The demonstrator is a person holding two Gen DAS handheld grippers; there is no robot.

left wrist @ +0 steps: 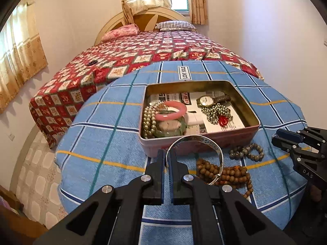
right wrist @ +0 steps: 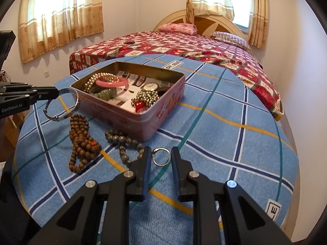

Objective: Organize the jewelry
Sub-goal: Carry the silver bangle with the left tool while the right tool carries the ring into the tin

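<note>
My left gripper point(left wrist: 168, 153) is shut on a silver bangle point(left wrist: 206, 140) and holds it just in front of the pink tin point(left wrist: 204, 143); the bangle point(right wrist: 70, 92) and that gripper point(right wrist: 58, 92) show at the left of the right wrist view. The tin point(right wrist: 130, 120) holds a pink bangle point(left wrist: 171, 111), pearl beads point(left wrist: 148, 120), a watch point(left wrist: 204, 101) and a ball-bead necklace point(left wrist: 216, 114). My right gripper point(right wrist: 161, 153) is open around a small silver ring point(right wrist: 161, 156) on the cloth. Brown wooden beads point(right wrist: 80, 140) and a grey bead bracelet point(right wrist: 124, 143) lie beside the tin.
A blue checked cloth point(right wrist: 224, 134) covers the round table. A bed with a red patterned cover point(left wrist: 132, 53) stands right behind it. Curtained windows point(right wrist: 61, 14) line the walls. My right gripper point(left wrist: 286, 140) shows at the right edge of the left wrist view.
</note>
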